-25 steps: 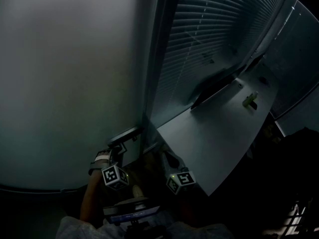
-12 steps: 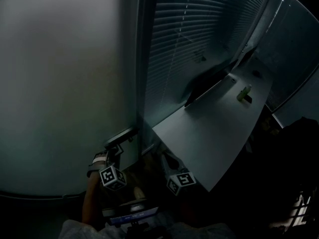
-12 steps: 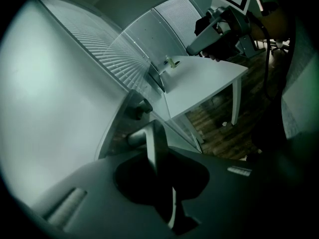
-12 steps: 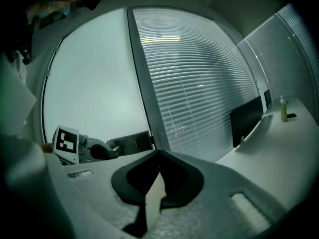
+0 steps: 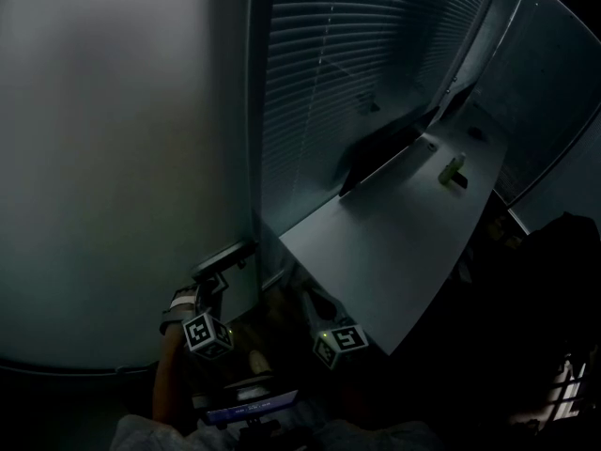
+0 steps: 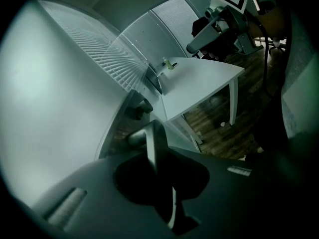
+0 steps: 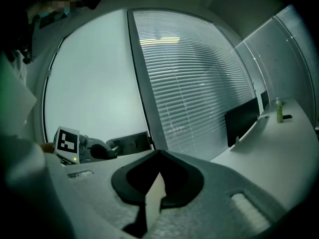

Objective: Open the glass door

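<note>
— The left claw [image 5: 218,272] is clamped on the handle [image 5: 225,255], low and left of centre in the head view, on the glass door [image 5: 113,158].
— And the right claw [image 7: 155,183]?
— Pinched together, empty, hovering just beside.
— Progress?
— The grip is made. The door looks barely off its frame, if at all, so the whole swing remains.

Narrow gap between glass door [image 5: 113,158] and desk [image 5: 394,242] corner.

Frosted glass door [image 5: 113,158], smooth metal handle [image 6: 151,142], wooden floor [image 6: 219,126]
</note>
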The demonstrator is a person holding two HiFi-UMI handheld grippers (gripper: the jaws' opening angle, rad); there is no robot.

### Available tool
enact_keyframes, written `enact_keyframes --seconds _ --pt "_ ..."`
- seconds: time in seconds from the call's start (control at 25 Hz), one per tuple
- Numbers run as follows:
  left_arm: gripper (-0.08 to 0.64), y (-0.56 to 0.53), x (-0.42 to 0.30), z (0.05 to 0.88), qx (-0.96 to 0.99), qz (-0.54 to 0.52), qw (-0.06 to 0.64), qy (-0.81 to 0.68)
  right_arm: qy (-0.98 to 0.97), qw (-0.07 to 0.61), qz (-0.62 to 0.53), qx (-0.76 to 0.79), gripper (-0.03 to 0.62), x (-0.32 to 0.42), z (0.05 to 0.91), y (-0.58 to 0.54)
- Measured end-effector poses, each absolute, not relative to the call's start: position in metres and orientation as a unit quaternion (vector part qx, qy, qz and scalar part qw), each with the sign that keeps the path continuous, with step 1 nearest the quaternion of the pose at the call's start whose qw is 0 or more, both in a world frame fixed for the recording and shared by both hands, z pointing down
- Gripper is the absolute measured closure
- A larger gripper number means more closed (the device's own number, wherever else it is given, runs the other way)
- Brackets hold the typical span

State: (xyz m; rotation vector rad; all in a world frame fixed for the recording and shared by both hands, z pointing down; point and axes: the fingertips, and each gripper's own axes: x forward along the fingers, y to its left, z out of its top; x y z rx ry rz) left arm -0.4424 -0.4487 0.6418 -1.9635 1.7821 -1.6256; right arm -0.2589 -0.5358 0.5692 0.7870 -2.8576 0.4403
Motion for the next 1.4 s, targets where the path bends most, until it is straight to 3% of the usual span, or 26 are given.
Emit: enact_keyframes --seconds 1.4 --pt "0.526 -0.402 -0.372 0.647 -0.632 -0.540 0.045 0.555 -0.947 0.062 0.134 0.284 0.591 -0.143 0.572 -0.488"
